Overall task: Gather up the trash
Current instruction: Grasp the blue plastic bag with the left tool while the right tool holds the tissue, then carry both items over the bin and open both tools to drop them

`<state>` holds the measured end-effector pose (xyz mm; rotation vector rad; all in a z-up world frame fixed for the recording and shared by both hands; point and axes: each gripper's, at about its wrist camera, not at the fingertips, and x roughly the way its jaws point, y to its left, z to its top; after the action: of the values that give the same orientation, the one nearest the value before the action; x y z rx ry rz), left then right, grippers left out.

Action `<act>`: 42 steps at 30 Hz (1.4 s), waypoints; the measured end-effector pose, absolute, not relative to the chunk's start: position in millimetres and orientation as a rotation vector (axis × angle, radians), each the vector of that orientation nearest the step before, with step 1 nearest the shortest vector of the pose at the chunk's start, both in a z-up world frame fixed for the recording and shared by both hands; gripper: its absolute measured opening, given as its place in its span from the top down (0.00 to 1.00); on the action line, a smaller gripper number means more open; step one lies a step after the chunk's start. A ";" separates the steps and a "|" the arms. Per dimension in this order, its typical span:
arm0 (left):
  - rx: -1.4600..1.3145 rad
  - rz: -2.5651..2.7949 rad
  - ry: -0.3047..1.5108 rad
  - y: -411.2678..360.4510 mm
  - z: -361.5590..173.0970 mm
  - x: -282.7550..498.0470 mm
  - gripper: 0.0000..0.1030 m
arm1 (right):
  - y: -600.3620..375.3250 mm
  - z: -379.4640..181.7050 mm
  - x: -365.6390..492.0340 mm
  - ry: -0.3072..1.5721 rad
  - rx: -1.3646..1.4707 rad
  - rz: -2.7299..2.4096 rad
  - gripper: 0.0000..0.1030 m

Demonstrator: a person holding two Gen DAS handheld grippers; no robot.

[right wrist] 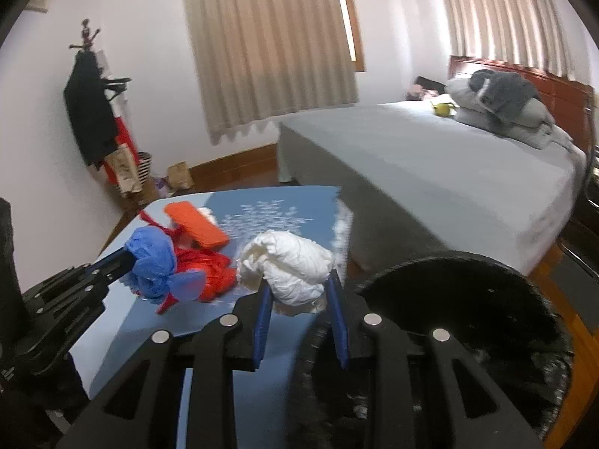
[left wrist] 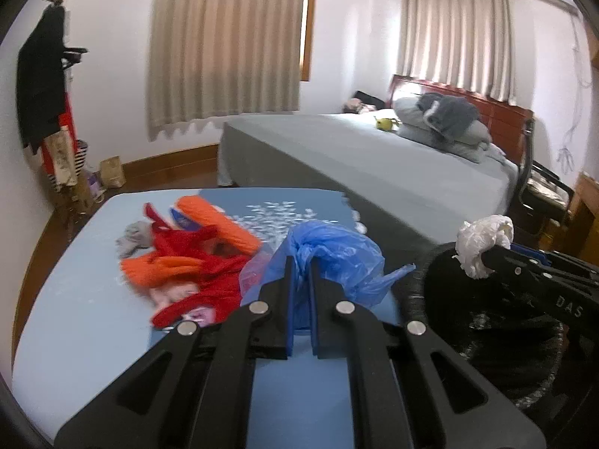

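Observation:
My left gripper point(left wrist: 300, 265) is shut on a crumpled blue plastic bag point(left wrist: 337, 254), held above the blue table point(left wrist: 75, 318); the bag also shows in the right wrist view point(right wrist: 151, 262). My right gripper point(right wrist: 299, 280) is shut on a crumpled white bag point(right wrist: 292, 262), held beside the rim of a black trash bin point(right wrist: 468, 318). In the left wrist view the white bag point(left wrist: 483, 239) hangs over the bin point(left wrist: 486, 336), which stands at the table's right edge.
A pile of red and orange clothes point(left wrist: 187, 258) with a grey piece lies on the table behind the bags. A grey bed point(left wrist: 374, 157) with pillows stands behind right. A coat rack point(left wrist: 48, 93) stands at the left wall.

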<state>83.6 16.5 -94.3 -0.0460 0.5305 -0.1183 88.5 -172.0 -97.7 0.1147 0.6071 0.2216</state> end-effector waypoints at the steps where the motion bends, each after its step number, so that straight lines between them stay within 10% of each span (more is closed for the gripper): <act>1: -0.044 -0.136 0.532 9.3 -94.0 83.1 0.95 | -177.7 -97.9 87.3 0.607 0.117 0.206 0.72; 20: -0.030 -0.479 0.594 -122.7 -115.1 99.1 0.94 | -295.7 -123.5 57.4 0.653 0.160 -0.107 0.69; 33: -0.034 -0.348 0.589 -75.4 -118.9 102.0 0.36 | -287.3 -116.1 60.2 0.605 0.142 -0.117 0.13; 42: -0.022 -0.088 0.572 13.1 -115.6 100.8 0.25 | -225.3 -109.6 86.8 0.586 0.127 0.025 0.06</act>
<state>100.8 13.1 -115.6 -0.0217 0.5720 -0.0878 86.8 -225.3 -109.6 0.1266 0.5856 0.0251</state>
